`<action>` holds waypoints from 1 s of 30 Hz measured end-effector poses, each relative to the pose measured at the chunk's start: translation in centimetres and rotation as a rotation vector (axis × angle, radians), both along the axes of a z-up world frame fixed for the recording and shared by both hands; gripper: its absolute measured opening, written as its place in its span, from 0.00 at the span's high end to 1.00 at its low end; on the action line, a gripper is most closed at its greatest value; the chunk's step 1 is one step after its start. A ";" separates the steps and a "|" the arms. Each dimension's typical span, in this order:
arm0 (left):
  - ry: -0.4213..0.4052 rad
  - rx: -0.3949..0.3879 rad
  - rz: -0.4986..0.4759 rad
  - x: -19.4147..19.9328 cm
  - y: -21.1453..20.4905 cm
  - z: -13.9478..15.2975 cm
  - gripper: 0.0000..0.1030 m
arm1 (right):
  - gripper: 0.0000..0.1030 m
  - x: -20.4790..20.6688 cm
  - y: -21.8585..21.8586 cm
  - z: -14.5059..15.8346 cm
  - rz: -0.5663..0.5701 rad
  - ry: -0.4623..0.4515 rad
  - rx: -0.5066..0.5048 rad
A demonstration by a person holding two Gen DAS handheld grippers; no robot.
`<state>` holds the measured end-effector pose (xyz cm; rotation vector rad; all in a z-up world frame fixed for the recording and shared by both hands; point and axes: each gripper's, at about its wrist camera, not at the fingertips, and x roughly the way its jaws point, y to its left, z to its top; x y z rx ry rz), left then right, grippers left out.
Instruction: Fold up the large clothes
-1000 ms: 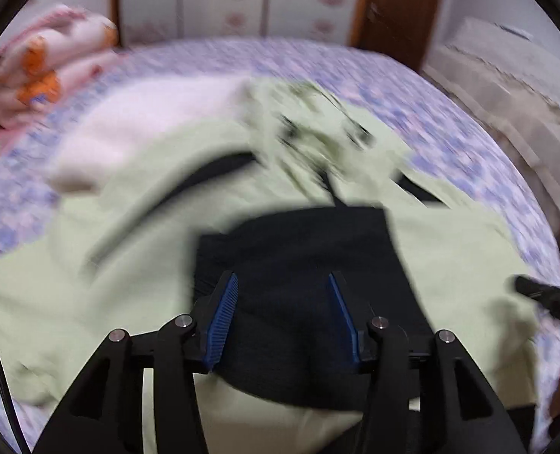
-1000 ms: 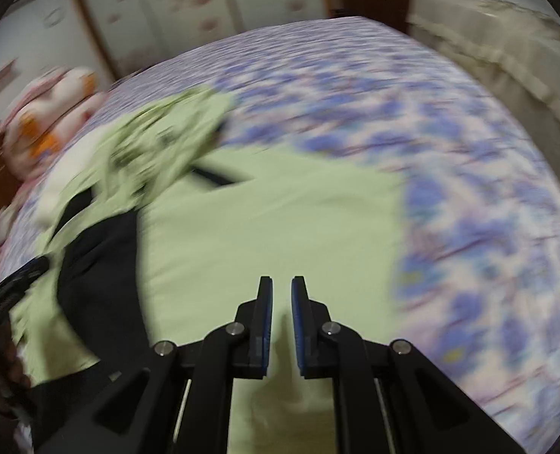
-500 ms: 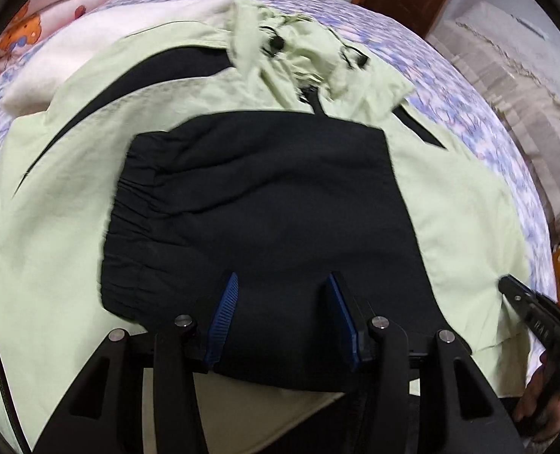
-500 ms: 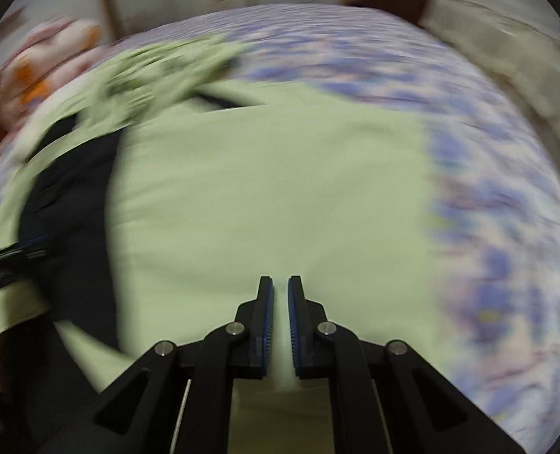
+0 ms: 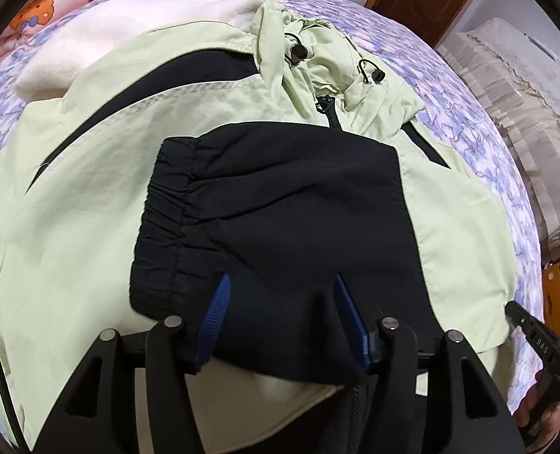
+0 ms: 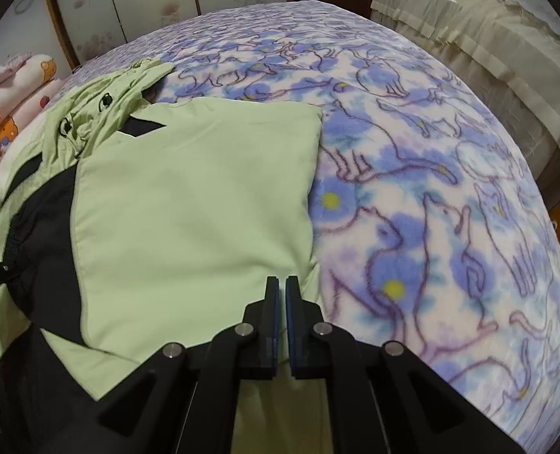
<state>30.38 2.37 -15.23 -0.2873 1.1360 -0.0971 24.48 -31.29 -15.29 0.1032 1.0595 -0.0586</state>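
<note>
A pale green jacket [image 5: 91,196] with black panels lies spread on the bed, hood [image 5: 318,49] at the far end. Its black sleeve [image 5: 280,208] with an elastic cuff lies folded across the chest. My left gripper [image 5: 280,291] is open, its blue-padded fingers [image 5: 219,302] resting on the near end of the black sleeve. In the right wrist view the jacket's green body [image 6: 189,204] lies flat with the black sleeve [image 6: 49,234] at left. My right gripper [image 6: 282,287] is shut over the jacket's near right edge; I cannot tell if fabric is pinched.
The bed has a purple cat-print blanket [image 6: 431,189]. A white fleece [image 5: 128,26] and a pink cartoon pillow [image 5: 34,19] lie at the far left. A beige covered piece of furniture [image 6: 488,45] stands right of the bed. The right gripper's tip shows in the left wrist view [image 5: 533,336].
Both grippers have come lower and closer to the jacket, and motion blur has settled. The left gripper stays open on the black sleeve; the right stays shut.
</note>
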 end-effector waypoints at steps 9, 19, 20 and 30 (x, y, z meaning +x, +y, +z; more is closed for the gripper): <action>-0.011 0.008 0.017 -2.7 0.5 2.9 0.40 | 0.85 -3.5 0.8 2.6 0.003 -0.007 0.039; -0.073 0.107 -0.103 -8.0 -0.6 7.1 0.40 | 0.81 -7.1 3.7 6.4 0.047 -0.039 0.018; -0.079 0.113 -0.115 -8.8 -0.5 7.6 0.40 | 0.81 -7.4 4.1 6.7 0.052 -0.040 0.013; -0.065 0.109 -0.188 -14.8 3.1 10.3 0.40 | 0.81 -10.3 10.4 8.7 0.145 -0.039 0.003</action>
